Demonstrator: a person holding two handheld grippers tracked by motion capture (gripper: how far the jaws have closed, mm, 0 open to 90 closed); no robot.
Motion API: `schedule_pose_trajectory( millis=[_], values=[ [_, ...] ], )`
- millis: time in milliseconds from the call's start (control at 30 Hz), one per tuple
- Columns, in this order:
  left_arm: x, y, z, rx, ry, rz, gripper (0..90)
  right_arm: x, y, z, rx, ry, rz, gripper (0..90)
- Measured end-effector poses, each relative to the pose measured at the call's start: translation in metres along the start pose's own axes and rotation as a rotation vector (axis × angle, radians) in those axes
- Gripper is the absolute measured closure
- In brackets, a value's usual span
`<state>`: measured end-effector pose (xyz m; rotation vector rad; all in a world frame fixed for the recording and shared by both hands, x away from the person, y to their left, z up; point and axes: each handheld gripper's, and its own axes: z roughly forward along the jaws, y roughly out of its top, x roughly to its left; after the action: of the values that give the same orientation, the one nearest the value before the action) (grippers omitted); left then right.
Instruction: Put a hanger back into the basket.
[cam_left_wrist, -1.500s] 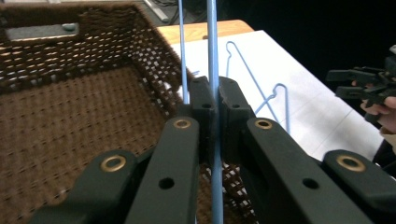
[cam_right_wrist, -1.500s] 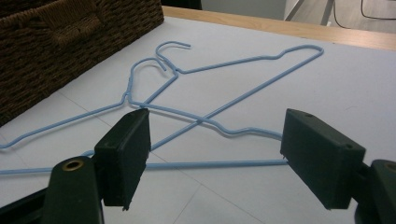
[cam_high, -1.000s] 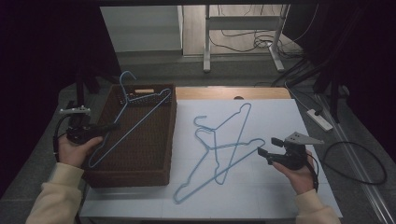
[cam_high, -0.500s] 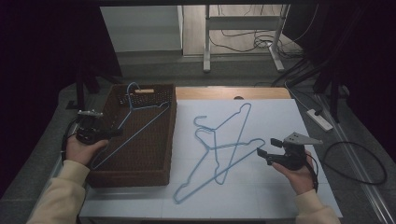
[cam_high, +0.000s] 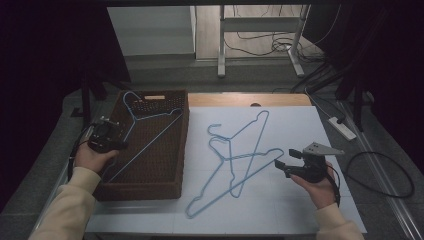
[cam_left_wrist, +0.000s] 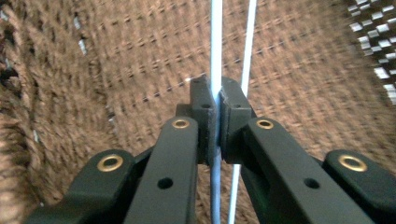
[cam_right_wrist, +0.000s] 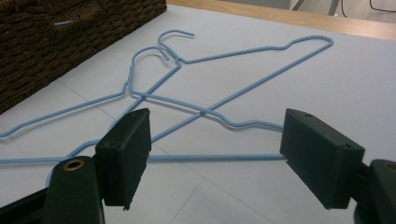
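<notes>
Left gripper (cam_left_wrist: 215, 100): pinching blue hanger (cam_high: 150, 135) wire inside wicker basket (cam_high: 145, 189), at 9 o'clock
Right gripper (cam_right_wrist: 215, 158): jaws spread, at 4 o'clock beside two crossed hangers (cam_high: 235, 155)

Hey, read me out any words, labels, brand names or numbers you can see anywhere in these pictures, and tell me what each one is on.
None: no readable text on anything.
The small pale tag on the wicker basket's far rim is too small to tell whether it bears writing.
The blue wire hangers carry no markings.

White table (cam_high: 300, 210) carries basket (cam_high: 150, 187), two hangers (cam_high: 235, 165).
</notes>
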<state>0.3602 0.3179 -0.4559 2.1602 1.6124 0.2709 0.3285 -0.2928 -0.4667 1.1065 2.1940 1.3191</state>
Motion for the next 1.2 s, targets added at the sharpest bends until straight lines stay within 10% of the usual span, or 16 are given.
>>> schedule_pose_trajectory(
  millis=[333, 533, 767, 1200],
  values=[
    [-0.004, 0.009, 0.020, 0.108, 0.139, -0.007, 83.8, 0.000, -0.001, 0.001, 0.005, 0.003, -0.001, 24.9],
    [-0.007, 0.009, 0.023, 0.104, 0.137, 0.007, 80.5, 0.000, -0.001, 0.000, 0.005, 0.004, 0.000, 24.8],
    [-0.012, 0.009, 0.000, -0.044, 0.132, 0.025, 57.1, -0.001, -0.001, -0.001, 0.003, 0.000, 0.004, 24.8],
    [-0.040, -0.002, -0.059, -0.324, -0.083, 0.075, 35.1, -0.001, -0.002, 0.000, 0.002, 0.004, 0.013, 24.8]
  ],
)
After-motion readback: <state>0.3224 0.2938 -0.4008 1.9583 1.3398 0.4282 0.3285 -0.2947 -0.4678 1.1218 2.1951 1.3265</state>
